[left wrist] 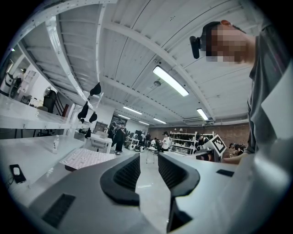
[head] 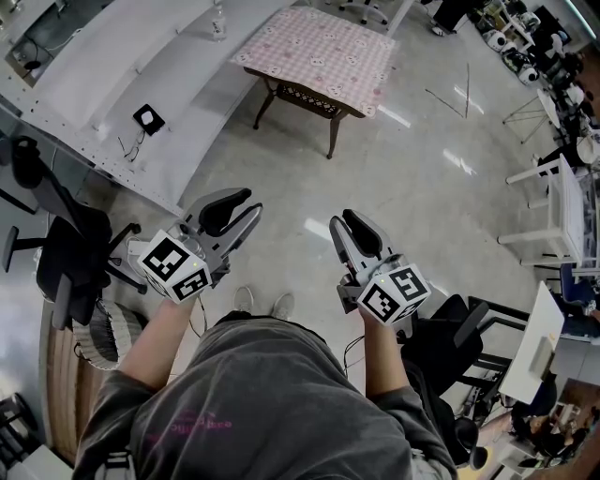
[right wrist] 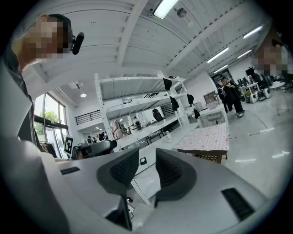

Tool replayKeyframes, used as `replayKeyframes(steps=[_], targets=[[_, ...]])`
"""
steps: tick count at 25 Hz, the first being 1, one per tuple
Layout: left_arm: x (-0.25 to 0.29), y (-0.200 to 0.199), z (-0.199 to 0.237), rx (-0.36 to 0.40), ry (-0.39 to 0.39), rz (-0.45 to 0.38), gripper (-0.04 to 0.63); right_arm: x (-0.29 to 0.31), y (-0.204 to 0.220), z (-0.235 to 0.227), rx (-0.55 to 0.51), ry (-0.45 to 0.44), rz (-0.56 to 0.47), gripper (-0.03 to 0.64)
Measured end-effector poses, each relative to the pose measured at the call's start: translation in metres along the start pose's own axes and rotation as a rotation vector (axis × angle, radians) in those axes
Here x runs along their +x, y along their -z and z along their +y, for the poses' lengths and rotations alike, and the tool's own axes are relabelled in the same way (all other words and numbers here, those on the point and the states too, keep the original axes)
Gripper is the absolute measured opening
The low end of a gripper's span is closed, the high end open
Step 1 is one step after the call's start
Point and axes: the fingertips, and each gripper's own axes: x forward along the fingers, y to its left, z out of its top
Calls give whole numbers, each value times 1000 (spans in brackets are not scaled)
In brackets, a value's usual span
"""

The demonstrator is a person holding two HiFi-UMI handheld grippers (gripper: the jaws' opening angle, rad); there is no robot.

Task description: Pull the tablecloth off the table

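A small dark-legged table point(head: 330, 131) stands on the floor well ahead of me, covered by a pink patterned tablecloth point(head: 319, 54). The cloth lies flat with its edges hanging over the sides. Both grippers hover at waist height, far short of it. The left gripper point(head: 242, 210) and right gripper point(head: 343, 225) are each slightly open with nothing between the fingers. In the left gripper view the tablecloth point(left wrist: 86, 158) shows left of the left gripper point(left wrist: 149, 161). In the right gripper view the tablecloth point(right wrist: 208, 137) lies right of the right gripper point(right wrist: 147, 161).
A long white workbench point(head: 103, 89) runs along the left, carrying a small black device point(head: 148, 118) and a bottle point(head: 217, 21). Black office chairs stand at my left point(head: 66, 246) and right point(head: 455, 328). White racks point(head: 562, 202) line the right. People point(left wrist: 114, 137) stand far off.
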Motion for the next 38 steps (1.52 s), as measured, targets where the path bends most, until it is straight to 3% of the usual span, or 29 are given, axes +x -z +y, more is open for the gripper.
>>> replayKeyframes(steps=[16, 38], targets=[[12, 7, -13, -3, -5, 0, 187, -16, 1, -9, -5, -2, 6, 140], [31, 31, -54, 5, -97, 13, 201, -67, 11, -55, 16, -11, 8, 178]])
